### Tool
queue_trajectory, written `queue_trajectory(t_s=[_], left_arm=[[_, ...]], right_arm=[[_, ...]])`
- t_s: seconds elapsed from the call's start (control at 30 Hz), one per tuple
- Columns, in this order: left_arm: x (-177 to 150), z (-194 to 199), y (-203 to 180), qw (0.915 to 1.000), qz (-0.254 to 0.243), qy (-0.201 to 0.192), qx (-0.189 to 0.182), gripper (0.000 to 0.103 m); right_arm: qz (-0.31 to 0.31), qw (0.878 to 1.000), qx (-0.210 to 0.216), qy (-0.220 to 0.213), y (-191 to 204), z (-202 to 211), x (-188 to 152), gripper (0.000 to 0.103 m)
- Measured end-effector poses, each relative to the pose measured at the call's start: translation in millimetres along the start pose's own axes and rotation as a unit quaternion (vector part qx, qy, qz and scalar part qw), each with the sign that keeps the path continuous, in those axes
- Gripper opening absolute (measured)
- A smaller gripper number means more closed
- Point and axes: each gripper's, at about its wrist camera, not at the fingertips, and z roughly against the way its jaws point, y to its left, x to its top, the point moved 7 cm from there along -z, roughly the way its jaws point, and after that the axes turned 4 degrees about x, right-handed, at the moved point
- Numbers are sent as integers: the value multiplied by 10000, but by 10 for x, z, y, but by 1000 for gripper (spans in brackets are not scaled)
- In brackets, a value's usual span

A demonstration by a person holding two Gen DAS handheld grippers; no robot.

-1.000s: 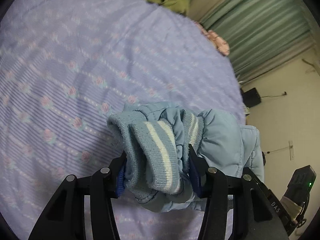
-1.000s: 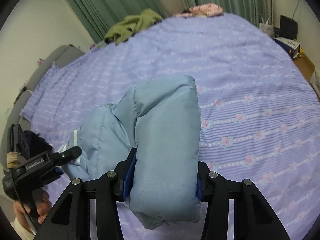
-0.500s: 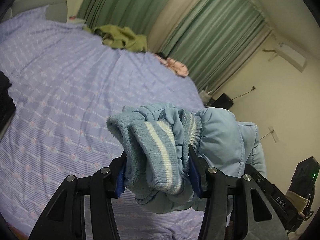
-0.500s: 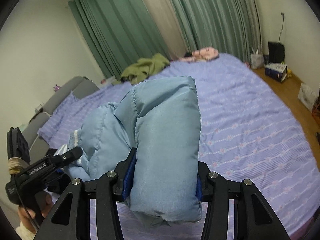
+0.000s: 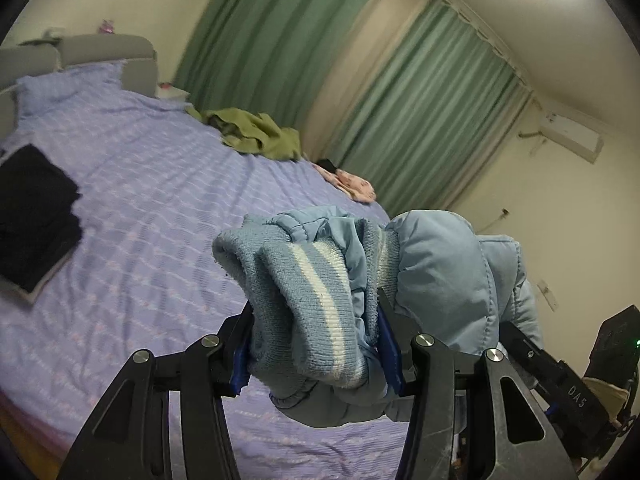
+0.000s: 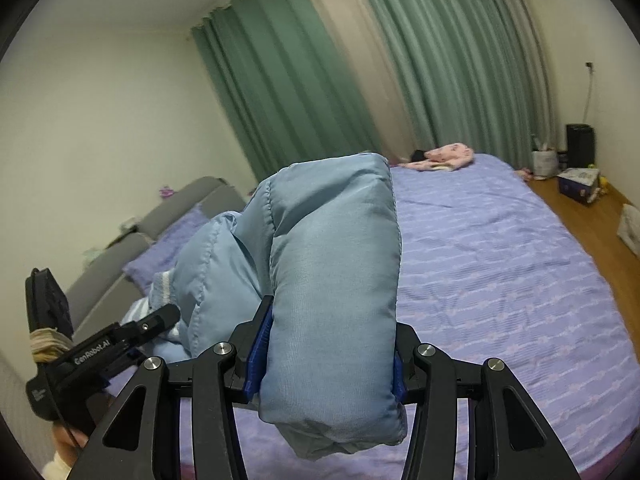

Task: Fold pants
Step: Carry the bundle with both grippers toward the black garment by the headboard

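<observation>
My left claw (image 5: 316, 344) is clamped on the ribbed, striped cuff end of the padded blue pants (image 5: 436, 276) — half-closed, pads pressing the knit. My right claw (image 6: 326, 354) squeezes the puffy folded part (image 6: 332, 276) the same way. The pants hang between both claws, above the purple bed (image 6: 500, 280).

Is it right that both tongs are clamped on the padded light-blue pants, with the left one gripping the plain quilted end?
Not quite. The left tongs grip the ribbed, white-striped knit cuff of the padded light-blue pants, as the left wrist view shows. The right tongs hold the plain quilted end.
</observation>
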Motion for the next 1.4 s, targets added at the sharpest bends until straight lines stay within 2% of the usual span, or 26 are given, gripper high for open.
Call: queue_trajectory(t_s=[0.27, 0.53, 0.73, 0.87, 1.03, 1.2, 1.4], left_arm=[[-60, 645, 364, 9980, 219, -356, 467, 50], [78, 1171, 1158, 9926, 565, -776, 744, 50], [336, 1311, 1966, 9933, 468, -713, 783, 50], [584, 1431, 2591, 9954, 271, -519, 754, 50], [820, 1591, 3242, 9951, 224, -364, 891, 50], [907, 1757, 3691, 9936, 438, -414, 955, 50], [1027, 1807, 4031, 9901, 596, -527, 1158, 50]], right_arm=[[163, 9972, 723, 137, 408, 109, -175, 48], [476, 9908, 1228, 319, 1118, -133, -314, 48], [450, 9890, 1347, 406, 1748, -558, -580, 48], [182, 9904, 1307, 413, 2240, -905, -787, 48], [-46, 9892, 1350, 577, 2762, -1278, -1014, 48], [184, 9863, 1411, 833, 3205, -1498, -1093, 48], [369, 9800, 1672, 1010, 3544, -1741, -1210, 48]])
